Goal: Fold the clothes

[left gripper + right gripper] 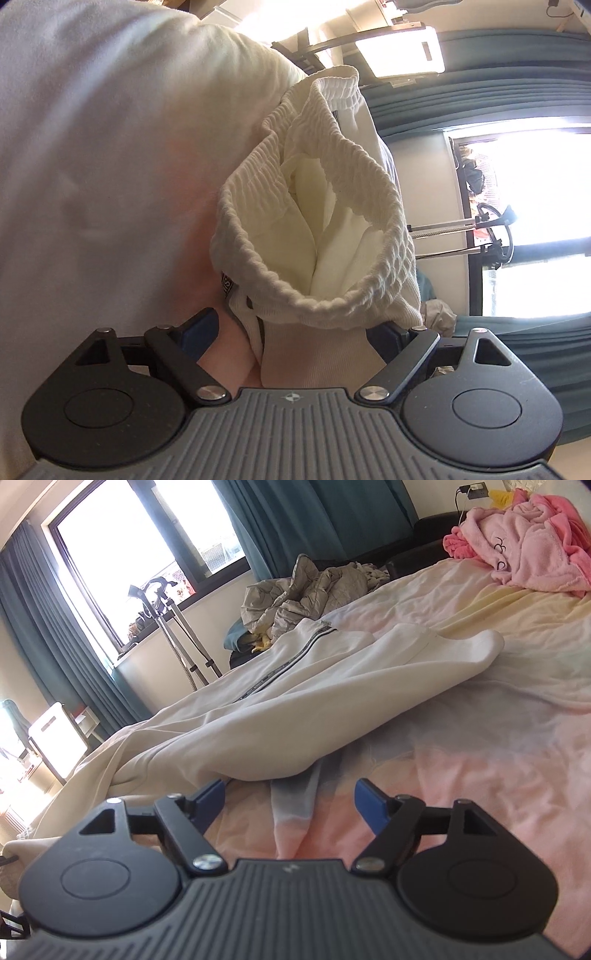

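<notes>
Left tongs (295,332) clamped on the ribbed hem of the white jacket (314,221), that gathered edge lifted off the bed (480,775) and bunched into an open loop just ahead of the fingers. Right tongs (290,797) apart and holding nothing, low over the pink sheet, just near of the garment's closest fold. In the right wrist view, jacket (295,694) stretched from near left to far right across the bed, zip stripe uppermost, one sleeve draped along its right side. Folding judged barely begun: body mostly spread flat, no crisp crease formed, sleeves and halves yet to bring in. Pink robe (524,550) heaped at far right and grey quilted coat (306,594) at far centre, both unfolded.
</notes>
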Demonstrator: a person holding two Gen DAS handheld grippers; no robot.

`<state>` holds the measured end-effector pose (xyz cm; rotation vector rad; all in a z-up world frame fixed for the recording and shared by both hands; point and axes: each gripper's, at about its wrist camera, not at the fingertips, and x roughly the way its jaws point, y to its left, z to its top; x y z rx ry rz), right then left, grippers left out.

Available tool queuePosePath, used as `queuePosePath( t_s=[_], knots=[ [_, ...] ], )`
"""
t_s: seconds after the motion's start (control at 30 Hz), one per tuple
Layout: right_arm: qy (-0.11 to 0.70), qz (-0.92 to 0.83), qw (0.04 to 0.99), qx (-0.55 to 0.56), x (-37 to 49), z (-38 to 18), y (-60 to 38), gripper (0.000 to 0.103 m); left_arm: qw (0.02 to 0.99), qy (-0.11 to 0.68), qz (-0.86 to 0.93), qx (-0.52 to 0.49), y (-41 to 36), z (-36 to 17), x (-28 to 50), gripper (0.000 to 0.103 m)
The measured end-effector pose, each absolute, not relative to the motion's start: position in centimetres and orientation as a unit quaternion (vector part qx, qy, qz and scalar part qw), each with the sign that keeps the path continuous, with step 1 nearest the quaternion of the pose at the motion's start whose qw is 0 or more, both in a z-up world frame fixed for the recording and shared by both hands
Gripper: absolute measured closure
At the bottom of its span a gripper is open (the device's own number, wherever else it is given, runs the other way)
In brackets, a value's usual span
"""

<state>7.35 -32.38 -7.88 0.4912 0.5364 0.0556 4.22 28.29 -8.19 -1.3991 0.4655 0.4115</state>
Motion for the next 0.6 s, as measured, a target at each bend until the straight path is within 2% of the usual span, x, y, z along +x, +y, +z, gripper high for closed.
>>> queuePosePath(
  t_s=[0.2, 0.23, 0.27, 0.33, 0.47, 0.6],
  knots=[
    [0.274, 0.014, 0.932, 0.236, 8.1, -8.7, -32.2, 0.024, 0.741, 0.213, 0.198, -0.605, 28.2, -7.7, 6.4, 0.016],
    [0.275, 0.011, 0.932, 0.237, 8.2, -8.8, -32.3, 0.024, 0.744, 0.213, 0.204, -0.6, 28.4, -7.7, 6.5, 0.023],
    [0.276, 0.008, 0.931, 0.238, 8.4, -8.9, -32.3, 0.024, 0.747, 0.215, 0.209, -0.593, 28.5, -7.6, 6.5, 0.04],
    [0.278, 0.001, 0.93, 0.239, 8.6, -9.2, -32.6, 0.024, 0.754, 0.218, 0.216, -0.581, 28.6, -7.3, 6.4, 0.062],
    [0.275, -0.015, 0.929, 0.246, 8.5, -9.4, -33.3, 0.024, 0.763, 0.192, 0.199, -0.584, 28.6, -5.2, 4.6, 0.072],
    [0.261, -0.029, 0.93, 0.259, 8.0, -9.3, -34.3, 0.024, 0.785, 0.148, 0.148, -0.582, 29.4, -0.8, 1.4, 0.074]
  ],
)
